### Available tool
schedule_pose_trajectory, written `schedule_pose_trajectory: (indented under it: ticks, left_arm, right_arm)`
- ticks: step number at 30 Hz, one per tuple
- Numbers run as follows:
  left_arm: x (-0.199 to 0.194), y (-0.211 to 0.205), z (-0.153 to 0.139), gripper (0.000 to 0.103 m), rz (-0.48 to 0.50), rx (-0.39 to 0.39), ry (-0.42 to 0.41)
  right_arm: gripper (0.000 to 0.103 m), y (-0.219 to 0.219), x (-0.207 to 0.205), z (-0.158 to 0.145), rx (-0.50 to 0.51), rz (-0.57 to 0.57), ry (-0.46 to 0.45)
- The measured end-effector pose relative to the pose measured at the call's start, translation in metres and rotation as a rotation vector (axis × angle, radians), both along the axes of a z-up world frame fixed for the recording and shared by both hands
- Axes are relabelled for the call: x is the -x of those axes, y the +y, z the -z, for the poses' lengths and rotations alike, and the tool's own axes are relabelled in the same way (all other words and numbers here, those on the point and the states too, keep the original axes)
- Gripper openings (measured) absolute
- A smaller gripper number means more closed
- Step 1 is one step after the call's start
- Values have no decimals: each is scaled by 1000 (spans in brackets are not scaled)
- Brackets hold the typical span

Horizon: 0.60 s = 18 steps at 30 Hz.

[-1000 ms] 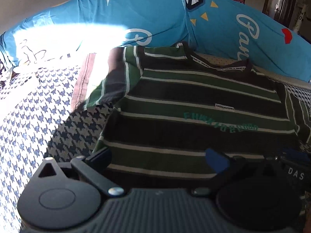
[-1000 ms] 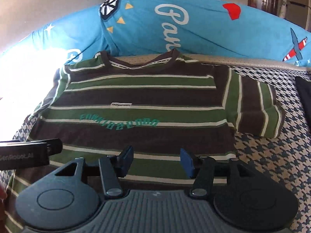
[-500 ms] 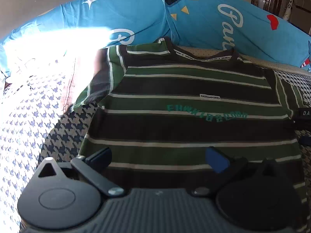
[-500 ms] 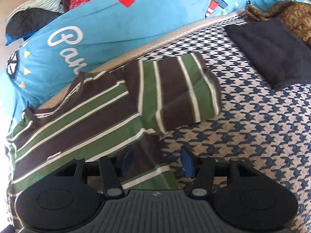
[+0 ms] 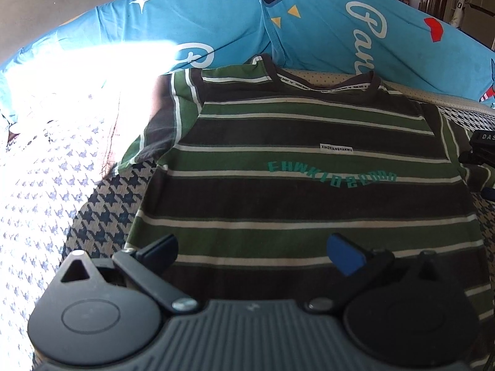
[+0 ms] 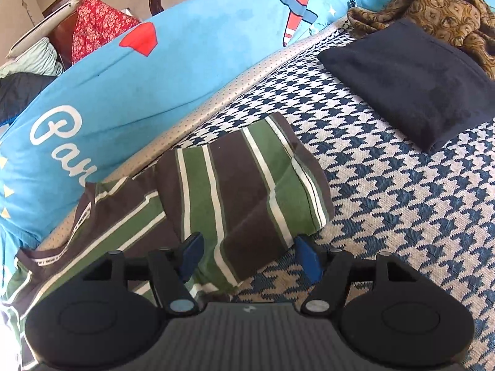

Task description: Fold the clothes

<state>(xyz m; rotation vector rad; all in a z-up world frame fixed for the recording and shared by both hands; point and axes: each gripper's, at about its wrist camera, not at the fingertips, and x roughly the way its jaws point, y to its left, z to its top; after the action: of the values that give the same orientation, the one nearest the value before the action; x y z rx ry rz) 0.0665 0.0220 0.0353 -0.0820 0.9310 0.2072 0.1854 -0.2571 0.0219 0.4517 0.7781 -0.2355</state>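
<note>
Since 1 second ago the right gripper (image 6: 247, 252) has swung from the shirt's chest to its sleeve (image 6: 244, 185), while the left gripper (image 5: 252, 252) stayed over the hem. Now the sleeve's lower edge lies between the right jaws, which stand wide and hold nothing. The left jaws are also wide, with the bottom of the striped T-shirt (image 5: 297, 198) between them. The shirt lies flat and face up on the houndstooth bed cover (image 6: 402, 191), collar near the bed's far edge by the blue pillows (image 5: 324, 31). It has green, brown and white stripes with teal letters. Both grippers point forward, low over the cloth.
</note>
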Motion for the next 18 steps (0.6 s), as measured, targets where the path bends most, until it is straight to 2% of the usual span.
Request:
schedule_pose_trajectory:
  ticks: [4, 7, 10, 12, 14, 17, 18]
  left_arm:
    - [0, 0, 0, 103, 5, 4, 1]
    - [0, -1, 0, 103, 8, 7, 2]
    - [0, -1, 0, 103, 10, 8, 4]
    - [-1, 0, 0, 103, 8, 6, 6]
    - [-1, 2, 0, 103, 1, 7, 7]
    - [-1, 6, -1, 103, -16, 9, 5]
    - [-1, 7, -1, 103, -21, 10, 5]
  right_arm:
    - [67, -3, -7, 1, -7, -5, -36]
    - [62, -5, -13, 2, 0, -16, -64]
    - [46, -5, -18, 2, 26, -35, -89]
    - [29, -8, -22, 2, 33, -43, -102]
    - [18, -12, -26, 3, 28, -51, -106]
    - [8, -19, -31, 2, -6, -65, -110]
    - [7, -20, -31, 1, -14, -67, -112]
